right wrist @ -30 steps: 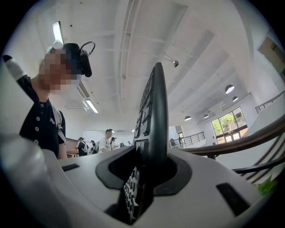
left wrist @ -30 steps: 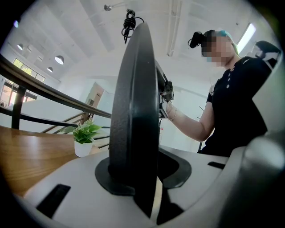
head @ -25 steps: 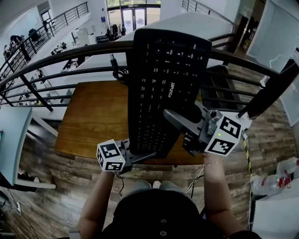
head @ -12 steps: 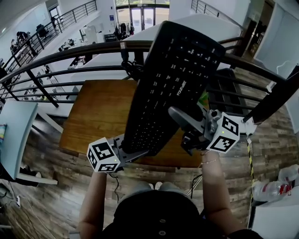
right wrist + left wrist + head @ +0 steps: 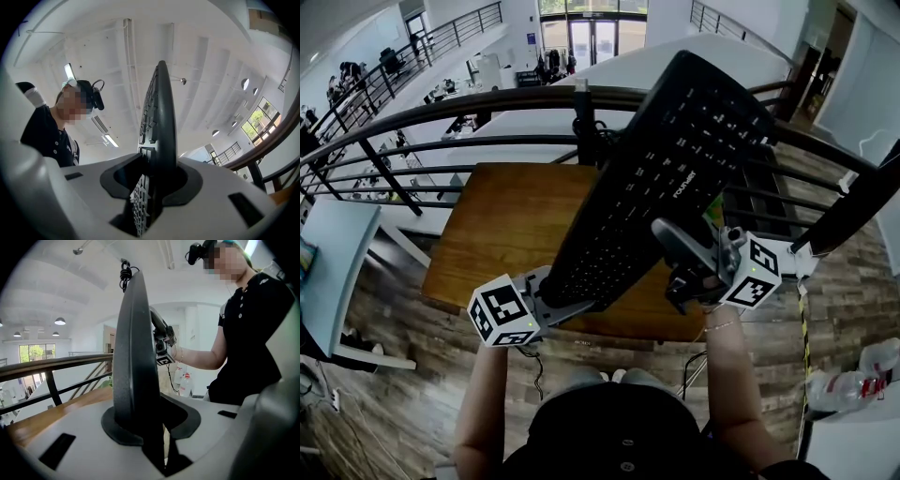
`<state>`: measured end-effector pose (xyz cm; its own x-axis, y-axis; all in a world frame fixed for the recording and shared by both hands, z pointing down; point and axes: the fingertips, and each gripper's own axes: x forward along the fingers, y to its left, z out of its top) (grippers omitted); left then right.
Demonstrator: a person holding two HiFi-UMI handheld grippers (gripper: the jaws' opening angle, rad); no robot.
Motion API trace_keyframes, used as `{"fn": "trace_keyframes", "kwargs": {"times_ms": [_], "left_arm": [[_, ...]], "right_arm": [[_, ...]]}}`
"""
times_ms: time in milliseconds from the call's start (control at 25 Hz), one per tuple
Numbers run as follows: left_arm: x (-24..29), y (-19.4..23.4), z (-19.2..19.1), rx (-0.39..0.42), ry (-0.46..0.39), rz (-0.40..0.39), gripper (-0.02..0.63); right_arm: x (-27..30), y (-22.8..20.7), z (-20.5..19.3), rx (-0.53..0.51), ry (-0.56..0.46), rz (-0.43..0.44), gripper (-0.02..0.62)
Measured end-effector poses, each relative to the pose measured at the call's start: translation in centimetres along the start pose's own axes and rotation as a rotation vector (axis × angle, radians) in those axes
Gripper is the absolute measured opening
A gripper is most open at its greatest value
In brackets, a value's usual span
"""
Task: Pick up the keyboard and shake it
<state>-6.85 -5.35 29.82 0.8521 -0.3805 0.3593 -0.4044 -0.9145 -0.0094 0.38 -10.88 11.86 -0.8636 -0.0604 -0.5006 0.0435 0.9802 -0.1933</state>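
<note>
— Where's the keyboard at this moment?

— Up in the air, clear of the table. Nearest to me is the person in the black top [image 5: 619, 441], with a pair of tongs in each hand. The left gripper [image 5: 575, 302] is clamped on the near end of the long black plastic keyboard [image 5: 666, 178]. The edge sits deep in the notch between its jaws.

— And the other one?

— The right gripper [image 5: 677, 264] has the long right-hand edge, partway up. Its jaws are pinched on it, with the keys against one pad.

— Is it held flat?

— No. It slants away and to the right. The keys face the person and the far end is highest.

— What's under it?

— A brown wooden table [image 5: 497, 234], well below and not touching. The keyboard's black cable [image 5: 124, 273] is bunched at the far end. Beyond the table runs a dark metal railing [image 5: 441, 112], and past that an open hall lower down.
</note>
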Motion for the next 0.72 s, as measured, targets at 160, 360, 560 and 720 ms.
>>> {"fn": "trace_keyframes", "kwargs": {"times_ms": [160, 360, 560, 720], "left_arm": [[-0.49, 0.70, 0.08, 0.013, 0.017, 0.012, 0.103], [-0.70, 0.70, 0.09, 0.020, 0.023, -0.001, 0.103], [-0.49, 0.66, 0.15, 0.021, 0.008, -0.016, 0.103], [0.07, 0.90, 0.08, 0.019, -0.003, -0.034, 0.102]], "right_arm": [[0.29, -0.06, 0.00, -0.001, -0.007, 0.015, 0.130], [0.29, -0.05, -0.01, 0.000, -0.016, 0.000, 0.130], [0.23, -0.02, 0.06, -0.013, -0.014, -0.014, 0.130], [-0.02, -0.29, 0.12, -0.032, -0.012, -0.029, 0.130]]}}
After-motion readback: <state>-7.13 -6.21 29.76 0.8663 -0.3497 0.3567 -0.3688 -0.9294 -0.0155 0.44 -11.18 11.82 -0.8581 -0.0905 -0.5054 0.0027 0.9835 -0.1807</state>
